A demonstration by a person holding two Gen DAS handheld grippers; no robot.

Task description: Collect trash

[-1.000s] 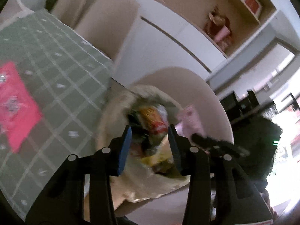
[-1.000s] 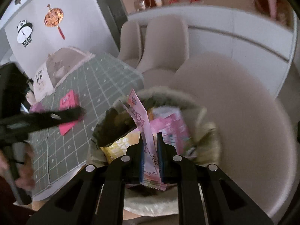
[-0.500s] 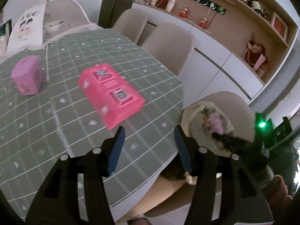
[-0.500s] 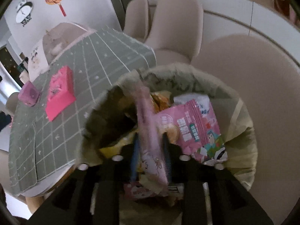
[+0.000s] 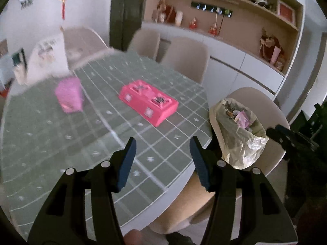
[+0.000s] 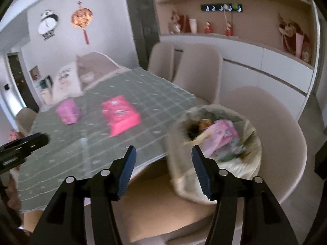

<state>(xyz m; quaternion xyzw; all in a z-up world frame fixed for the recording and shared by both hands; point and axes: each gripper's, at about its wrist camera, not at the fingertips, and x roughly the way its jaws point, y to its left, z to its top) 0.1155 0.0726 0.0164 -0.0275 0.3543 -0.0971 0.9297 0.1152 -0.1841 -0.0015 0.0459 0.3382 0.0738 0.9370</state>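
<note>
A translucent trash bag (image 5: 239,130) full of wrappers sits on a beige chair beside the table; in the right wrist view the bag (image 6: 214,149) shows a pink wrapper (image 6: 222,134) on top. My left gripper (image 5: 162,159) is open and empty above the table's near edge. My right gripper (image 6: 162,163) is open and empty, above and just left of the bag. A bright pink box (image 5: 148,100) and a small pink-purple box (image 5: 69,98) lie on the green checked tablecloth (image 5: 61,143).
Beige chairs (image 6: 200,69) stand around the far side of the table. A white cabinet (image 6: 265,61) and shelves with ornaments run along the back wall. The right gripper shows at the right edge of the left wrist view (image 5: 290,138).
My right gripper has opened, let the pink wrapper drop into the bag, and pulled back. My left gripper has swung from over the bag to over the table.
</note>
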